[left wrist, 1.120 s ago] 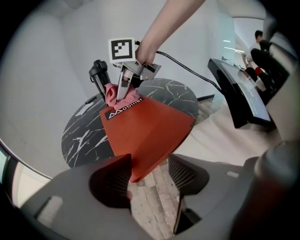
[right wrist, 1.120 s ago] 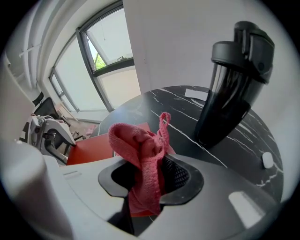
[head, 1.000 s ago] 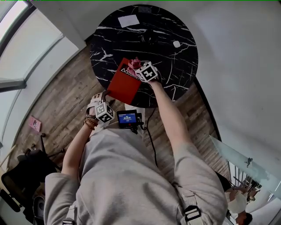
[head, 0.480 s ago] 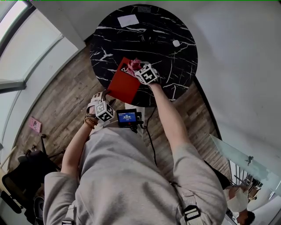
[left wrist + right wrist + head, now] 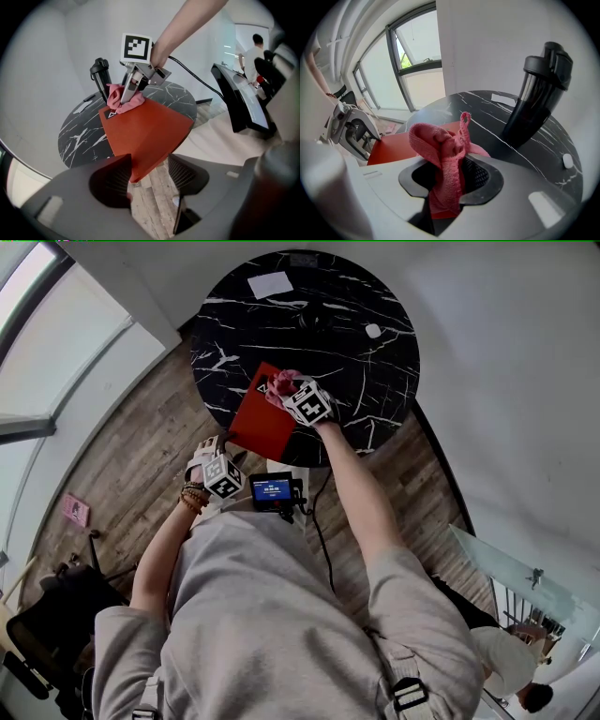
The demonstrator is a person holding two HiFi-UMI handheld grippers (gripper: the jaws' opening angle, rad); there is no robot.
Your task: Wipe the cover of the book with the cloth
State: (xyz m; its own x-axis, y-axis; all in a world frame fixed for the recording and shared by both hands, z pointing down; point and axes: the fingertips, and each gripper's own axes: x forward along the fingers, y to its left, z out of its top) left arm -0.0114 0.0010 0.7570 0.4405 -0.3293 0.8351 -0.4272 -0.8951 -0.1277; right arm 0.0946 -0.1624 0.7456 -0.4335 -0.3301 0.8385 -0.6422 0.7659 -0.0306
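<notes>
On the round black marble worktop (image 5: 375, 381), the flat red book (image 5: 265, 423) lies with its near corner jutting past the edge. The right gripper (image 5: 454, 176) has its jaws clamped on the bunched pink knitted cloth (image 5: 440, 150), which sits on the cover's far end, right by the white logo. The left gripper (image 5: 149, 166) has its jaws wide apart and grips nothing; the overhanging corner pokes in between them.

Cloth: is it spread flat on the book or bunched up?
Bunched: the pink cloth sits crumpled between the right gripper's jaws, over the red book.
</notes>
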